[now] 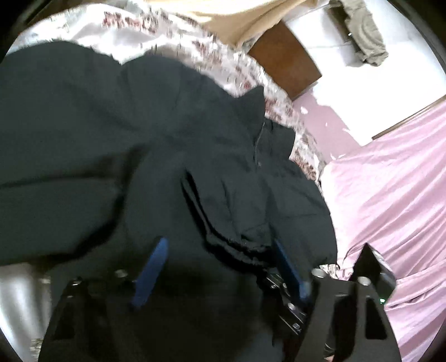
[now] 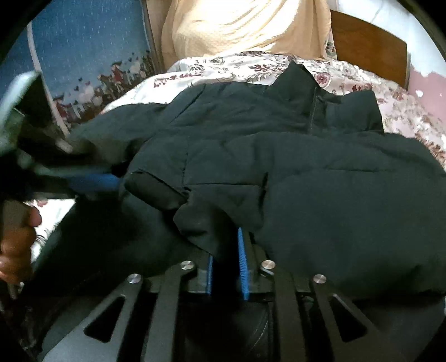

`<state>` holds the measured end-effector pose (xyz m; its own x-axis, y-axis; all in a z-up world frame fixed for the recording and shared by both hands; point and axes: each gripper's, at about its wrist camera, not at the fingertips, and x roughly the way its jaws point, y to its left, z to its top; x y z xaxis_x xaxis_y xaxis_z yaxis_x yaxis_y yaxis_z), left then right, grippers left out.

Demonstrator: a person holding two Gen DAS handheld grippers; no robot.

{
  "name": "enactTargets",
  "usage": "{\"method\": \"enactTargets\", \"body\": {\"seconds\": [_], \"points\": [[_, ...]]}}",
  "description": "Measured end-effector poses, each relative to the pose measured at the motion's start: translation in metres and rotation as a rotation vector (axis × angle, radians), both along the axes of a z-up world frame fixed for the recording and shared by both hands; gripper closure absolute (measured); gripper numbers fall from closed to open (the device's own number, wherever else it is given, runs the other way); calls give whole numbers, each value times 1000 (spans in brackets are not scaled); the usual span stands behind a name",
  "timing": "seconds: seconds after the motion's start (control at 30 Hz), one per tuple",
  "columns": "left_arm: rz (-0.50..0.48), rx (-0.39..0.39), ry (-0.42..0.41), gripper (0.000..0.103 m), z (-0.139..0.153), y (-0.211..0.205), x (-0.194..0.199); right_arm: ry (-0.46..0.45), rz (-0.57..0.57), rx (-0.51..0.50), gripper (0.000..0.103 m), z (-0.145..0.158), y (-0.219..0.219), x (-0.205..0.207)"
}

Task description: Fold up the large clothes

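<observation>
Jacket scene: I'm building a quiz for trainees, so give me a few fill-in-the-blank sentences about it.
1. The dark jacket lies on a ____-patterned bedspread.
2. The pads of the right gripper are coloured ____.
3. Beside the bed, in the left wrist view, hangs a ____ sheet.
4. The jacket's collar points toward the ____ towel.

Missing words: floral; blue; pink; cream

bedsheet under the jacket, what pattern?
White bedsheet with dark red floral print, clearest in the right wrist view.
</observation>
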<state>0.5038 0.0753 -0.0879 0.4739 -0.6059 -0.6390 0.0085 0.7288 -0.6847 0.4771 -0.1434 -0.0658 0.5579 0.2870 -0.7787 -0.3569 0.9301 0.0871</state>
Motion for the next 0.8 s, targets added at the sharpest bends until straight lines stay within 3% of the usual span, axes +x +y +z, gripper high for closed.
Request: {"method": "enactTargets", "body": {"seconds": [0.1,0.13,0.23,0.3,0.5,0.6,0.73,0.8], "points": [[14,-41,-5,48,-2,-10,6,23,-2,67,72,-3,-5,2],[22,-40,2,59,-1,-13,10,28,2,97,69,-3,-2,6],[43,68,10,93,4,-26,17,21,17,164,56,-5,-10,-1],[56,121,-9,94,10,-31,16,7,26,187,55,0,-17,-7],[136,343,-213,95,59,-41,9,-120,-62,189,50,43,-65,-28],[154,445,-269,95,72,-40,12,-216,-255,127,50,61,-113,-29],[129,615,-221,95,51,-51,25,-256,-541,-2,52,44,-174,-19],[130,676,-203,95,40,-52,27,-183,-597,73,68,22,-207,-7]]}}
